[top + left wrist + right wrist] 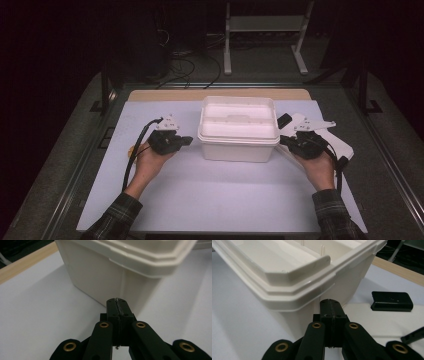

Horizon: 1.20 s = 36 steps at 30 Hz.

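Note:
A white lidded plastic box [239, 129] stands in the middle of the white table sheet. My left gripper [187, 140] is at its left side, jaws pressed together and pointing at the box wall [100, 277], with a small gap left. On the other side my right gripper [283, 140] is shut too, its tips just below the box's lid rim [294, 297]. Neither holds anything. Close up, the left gripper's tips [117, 300] and the right gripper's tips [330, 301] each show a thin seam between the pads.
A small black block [392, 301] lies on a flat white panel [345, 145] right of the box. A wooden strip [215, 94] runs along the table's far edge. Beyond it are cables and a white stand [265, 30] on the dark floor.

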Tool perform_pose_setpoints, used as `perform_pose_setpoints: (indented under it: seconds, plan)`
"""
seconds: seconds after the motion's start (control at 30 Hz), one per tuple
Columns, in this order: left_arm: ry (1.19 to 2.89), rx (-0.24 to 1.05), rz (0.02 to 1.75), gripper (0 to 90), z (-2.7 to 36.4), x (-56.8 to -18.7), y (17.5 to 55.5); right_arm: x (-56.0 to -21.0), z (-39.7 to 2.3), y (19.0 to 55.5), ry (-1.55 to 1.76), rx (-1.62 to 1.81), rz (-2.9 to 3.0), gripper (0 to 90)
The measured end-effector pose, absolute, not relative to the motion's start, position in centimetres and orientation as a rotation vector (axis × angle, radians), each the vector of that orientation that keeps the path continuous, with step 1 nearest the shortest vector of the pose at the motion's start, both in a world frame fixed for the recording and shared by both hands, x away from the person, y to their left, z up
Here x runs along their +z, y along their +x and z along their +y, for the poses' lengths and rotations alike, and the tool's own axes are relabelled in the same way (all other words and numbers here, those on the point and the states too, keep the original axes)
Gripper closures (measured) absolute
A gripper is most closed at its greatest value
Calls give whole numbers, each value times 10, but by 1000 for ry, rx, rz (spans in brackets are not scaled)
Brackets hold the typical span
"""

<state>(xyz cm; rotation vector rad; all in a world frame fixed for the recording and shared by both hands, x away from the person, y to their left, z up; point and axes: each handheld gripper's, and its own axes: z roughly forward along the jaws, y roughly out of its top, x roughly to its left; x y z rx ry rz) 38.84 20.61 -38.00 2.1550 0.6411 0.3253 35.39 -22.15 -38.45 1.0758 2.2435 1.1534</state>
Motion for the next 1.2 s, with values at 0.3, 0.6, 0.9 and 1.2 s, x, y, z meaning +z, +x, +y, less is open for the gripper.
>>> perform_pose_setpoints:
  seconds: [0.3, 0.6, 0.9, 1.2]
  plan:
    - [2129, 294, 614, 897, 192, -379, 405, -388, -218, 363, 1070, 1171, 2249, 895]
    - [2122, 274, 611, 898, 190, -379, 406, -390, -221, 364, 1091, 1211, 2253, 896]
    - [2137, 266, 620, 899, 195, -376, 398, -389, -217, 357, 1064, 1214, 2285, 896]
    - [2132, 237, 632, 899, 210, -375, 381, -387, -206, 342, 1014, 1208, 2336, 896]
